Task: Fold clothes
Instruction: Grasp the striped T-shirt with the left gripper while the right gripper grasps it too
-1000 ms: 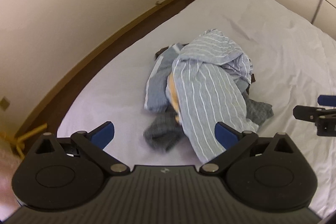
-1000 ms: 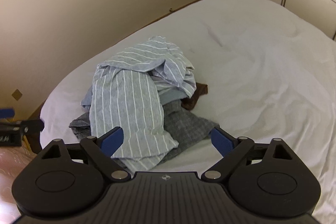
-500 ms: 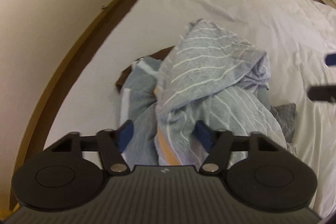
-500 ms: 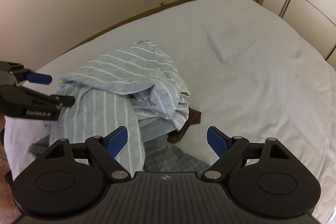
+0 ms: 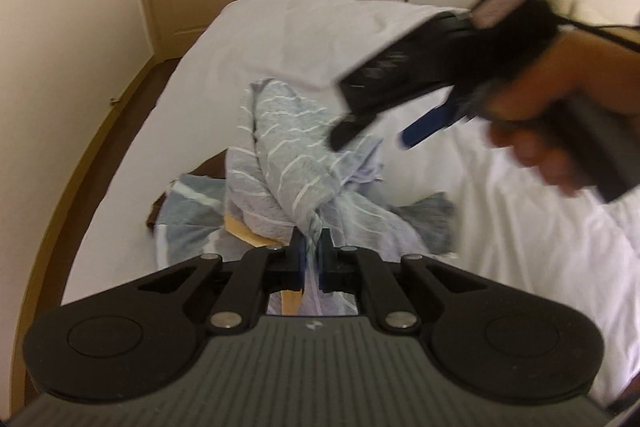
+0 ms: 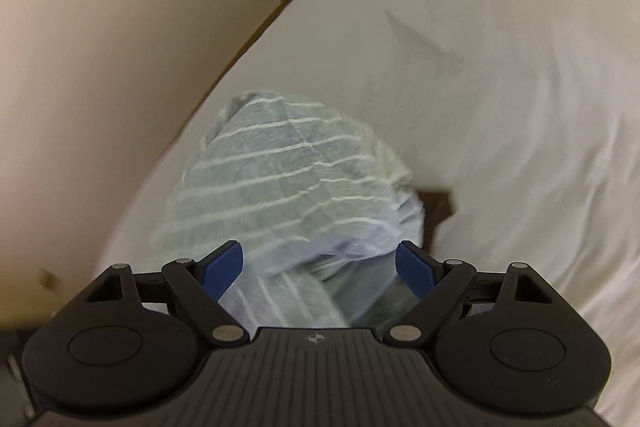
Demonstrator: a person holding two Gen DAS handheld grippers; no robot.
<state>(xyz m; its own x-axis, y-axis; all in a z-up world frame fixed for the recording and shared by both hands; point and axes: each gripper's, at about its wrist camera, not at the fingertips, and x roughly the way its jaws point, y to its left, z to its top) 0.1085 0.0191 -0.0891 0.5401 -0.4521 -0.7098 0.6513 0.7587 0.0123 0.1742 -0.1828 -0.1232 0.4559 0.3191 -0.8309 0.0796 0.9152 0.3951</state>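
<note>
Pale-blue cotton shirt with thin white stripes (image 5: 296, 163), heaped on other clothes near the white bed sheet's (image 5: 520, 235) left edge, long axis running away from both cameras. Left gripper (image 5: 311, 251) clenched on its near fold. Right gripper (image 6: 318, 265) spread wide just above the far bulge, gripping nothing, likely the second pinch.

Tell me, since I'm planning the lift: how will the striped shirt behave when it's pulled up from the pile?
Probably floppy: the striped shirt bunches where the left tool pinches it. Likely light, thin fabric. It may drag the garments beneath, since they lie tangled.
</note>
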